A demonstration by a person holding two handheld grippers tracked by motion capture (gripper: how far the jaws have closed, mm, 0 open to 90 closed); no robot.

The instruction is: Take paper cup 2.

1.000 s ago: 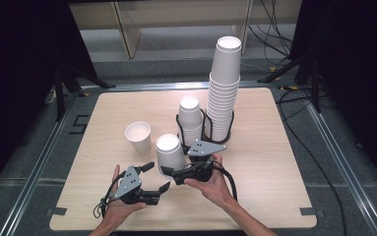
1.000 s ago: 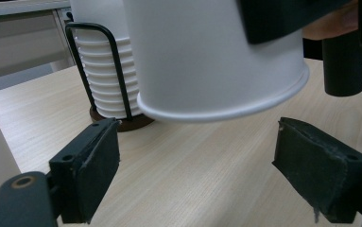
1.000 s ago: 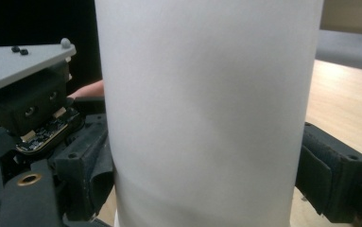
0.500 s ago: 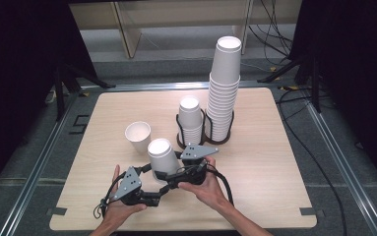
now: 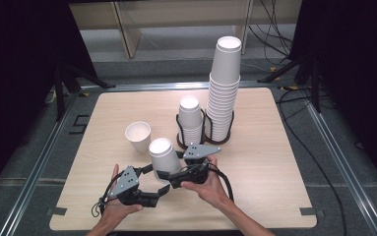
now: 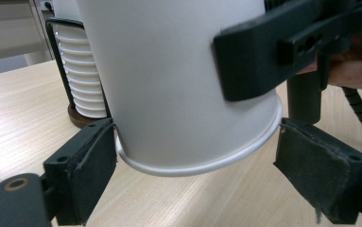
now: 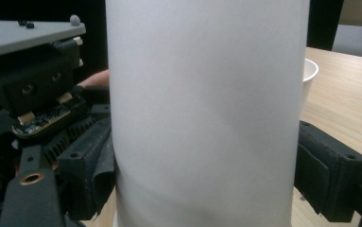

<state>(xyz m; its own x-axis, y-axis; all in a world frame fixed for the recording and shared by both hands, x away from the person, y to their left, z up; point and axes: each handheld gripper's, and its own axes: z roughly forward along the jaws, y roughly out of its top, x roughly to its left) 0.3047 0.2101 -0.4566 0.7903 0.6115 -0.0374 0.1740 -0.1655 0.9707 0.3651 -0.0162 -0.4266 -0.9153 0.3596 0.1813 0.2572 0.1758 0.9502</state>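
Standing upside down near the front of the table (image 5: 274, 162), the white paper cup (image 5: 162, 153) was gripped about its side by the right gripper (image 5: 169, 176), whose pads pressed the wall on both sides in the right gripper view. The left gripper (image 5: 160, 191) sat at the cup's rolled rim; its jaws had just been closing, with the rim between them, one pad touching it and the other just clear. An upright cup (image 5: 138, 135) stood just behind and to the left. Farther back, a short stack (image 5: 190, 118) and a tall stack (image 5: 223, 88) of cups stood in a wire holder (image 5: 204, 129).
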